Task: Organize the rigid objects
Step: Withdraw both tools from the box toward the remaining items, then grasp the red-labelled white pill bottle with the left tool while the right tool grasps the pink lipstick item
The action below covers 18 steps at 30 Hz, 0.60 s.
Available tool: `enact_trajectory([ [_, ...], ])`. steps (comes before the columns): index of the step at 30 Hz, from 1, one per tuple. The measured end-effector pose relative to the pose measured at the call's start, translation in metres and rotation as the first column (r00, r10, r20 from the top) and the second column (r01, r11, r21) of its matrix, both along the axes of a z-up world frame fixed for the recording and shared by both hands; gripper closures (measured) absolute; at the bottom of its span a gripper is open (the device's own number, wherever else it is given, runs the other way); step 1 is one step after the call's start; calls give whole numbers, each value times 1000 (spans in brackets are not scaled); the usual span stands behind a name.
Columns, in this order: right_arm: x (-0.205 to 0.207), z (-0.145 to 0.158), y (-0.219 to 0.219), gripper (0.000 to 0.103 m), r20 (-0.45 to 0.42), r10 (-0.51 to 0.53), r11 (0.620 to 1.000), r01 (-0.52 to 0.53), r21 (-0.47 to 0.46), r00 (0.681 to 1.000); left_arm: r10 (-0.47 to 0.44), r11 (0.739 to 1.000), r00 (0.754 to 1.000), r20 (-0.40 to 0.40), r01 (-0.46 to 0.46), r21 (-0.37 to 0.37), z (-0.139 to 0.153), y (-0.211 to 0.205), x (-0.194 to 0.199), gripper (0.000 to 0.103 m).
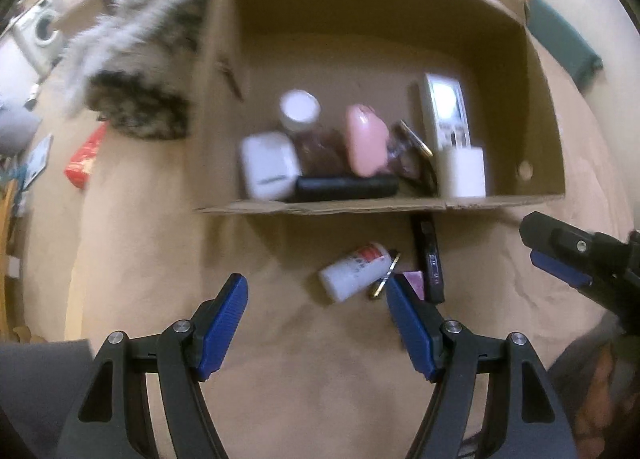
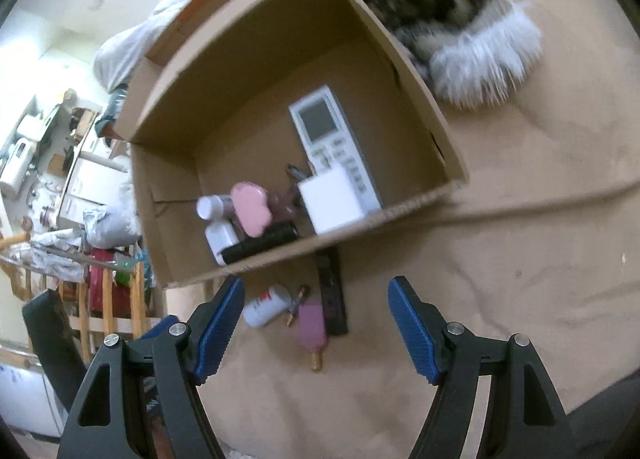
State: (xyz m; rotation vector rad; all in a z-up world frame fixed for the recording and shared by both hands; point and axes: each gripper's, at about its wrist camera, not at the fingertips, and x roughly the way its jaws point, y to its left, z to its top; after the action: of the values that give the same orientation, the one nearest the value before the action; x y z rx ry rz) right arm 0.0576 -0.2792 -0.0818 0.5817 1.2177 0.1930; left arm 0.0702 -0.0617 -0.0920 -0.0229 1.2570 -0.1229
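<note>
An open cardboard box (image 1: 544, 147) (image 2: 432, 139) lies on a tan cover and holds a white remote (image 1: 446, 115) (image 2: 332, 139), a white block (image 1: 462, 171) (image 2: 330, 203), a pink case (image 1: 366, 139) (image 2: 250, 207), a white case (image 1: 268, 163), a white-capped jar (image 1: 300, 109) and a black bar (image 1: 346, 187) (image 2: 260, 243). In front of the box lie a small white bottle (image 1: 354, 271) (image 2: 266, 305), a gold pen (image 1: 384, 277), a black remote (image 1: 430, 259) (image 2: 332, 291) and a pink ice-lolly toy (image 2: 312, 325). My left gripper (image 1: 316, 295) is open above the bottle. My right gripper (image 2: 316, 299) is open over these items, and one of its fingers (image 1: 560, 259) shows in the left wrist view.
A furry leopard-print cushion (image 1: 140, 59) (image 2: 440, 11) leans against the box's side. A red packet (image 1: 86, 157) lies on the cover to the left. Beyond the bed edge in the right wrist view stand a wooden rack (image 2: 108, 299) and cluttered shelves (image 2: 48, 147).
</note>
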Motion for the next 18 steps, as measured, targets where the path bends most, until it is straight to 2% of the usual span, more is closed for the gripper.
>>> enact_trajectory([
  [3, 2, -5, 1, 25, -17, -3, 1000, 2, -10, 1000, -63, 998, 997, -34, 64, 26, -18, -18, 12, 34],
  [5, 4, -8, 1, 25, -27, -4, 1000, 3, -5, 1000, -69, 996, 997, -46, 71, 45, -26, -25, 17, 34],
  [9, 5, -11, 3, 25, -40, 1, 1000, -1, -2, 999, -32, 999, 995, -92, 33, 9, -43, -24, 28, 35],
  [12, 7, -13, 4, 25, -47, 6, 1000, -6, -1, 999, -40, 999, 991, -129, 38, -22, -56, -22, 33, 36],
  [13, 7, -14, 4, 25, -51, 7, 1000, -7, 2, 999, -40, 999, 991, -127, 37, -32, -57, -20, 34, 38],
  [14, 8, -16, 5, 25, -57, 10, 1000, -9, 5, 998, -34, 999, 992, -119, 29, -44, -57, -18, 34, 51],
  [15, 9, -17, 5, 25, -62, 12, 1000, -12, 8, 998, -23, 999, 993, -119, 18, -46, -56, -15, 34, 55],
  [18, 10, -21, 7, 25, -73, 22, 999, -20, 27, 997, -16, 996, 992, -128, 4, -87, -51, -6, 34, 56],
])
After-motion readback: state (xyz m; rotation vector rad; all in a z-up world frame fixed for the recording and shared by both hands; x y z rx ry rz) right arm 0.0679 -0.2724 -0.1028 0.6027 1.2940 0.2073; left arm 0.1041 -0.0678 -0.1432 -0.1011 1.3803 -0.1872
